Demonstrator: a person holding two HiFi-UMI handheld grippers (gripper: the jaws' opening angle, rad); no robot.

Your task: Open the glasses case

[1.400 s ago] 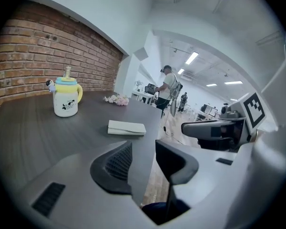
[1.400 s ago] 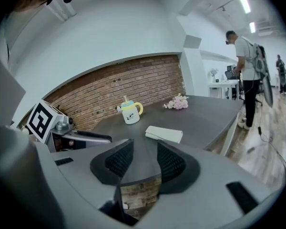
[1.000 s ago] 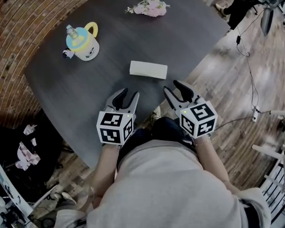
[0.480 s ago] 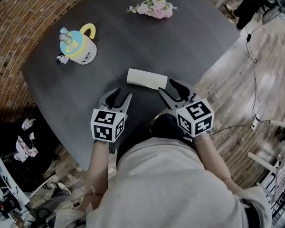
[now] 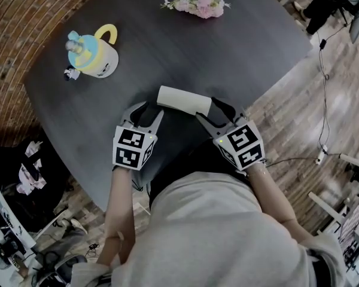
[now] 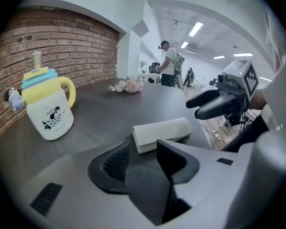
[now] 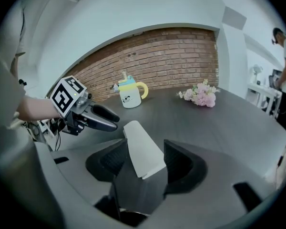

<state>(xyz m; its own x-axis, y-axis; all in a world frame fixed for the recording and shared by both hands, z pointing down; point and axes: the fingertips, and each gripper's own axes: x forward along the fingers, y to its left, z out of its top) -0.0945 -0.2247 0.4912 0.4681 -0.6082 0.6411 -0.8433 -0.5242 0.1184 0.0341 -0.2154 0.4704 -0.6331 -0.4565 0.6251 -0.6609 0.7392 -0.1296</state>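
Near the front edge of the dark counter [image 5: 239,46], close to the person, the glasses case [image 5: 184,100] lies flat on its long side, a pale, rounded oblong with its lid down; no gap or raised edge shows along it, so I judge it fully shut and the opening not yet begun. At its right end the right tool [image 5: 213,113] stands with its jaws wide apart, and the right gripper view shows that end of the case between the two pads with a little space on each side, so the tool brackets the case but has not closed on it. At the other end the left tool [image 5: 146,113] is likewise spread open and holds nothing; the left gripper view puts the case just past its jaw tips, near the right-hand one, not between them. By my reading only the approach is done: one tool has yet to pin the body and the other to catch the lid and lift it. Farther back on the counter, well apart from the case, stand a lidded cup [image 5: 97,54] with a yellow handle and a small bunch of pink flowers [image 5: 198,3].
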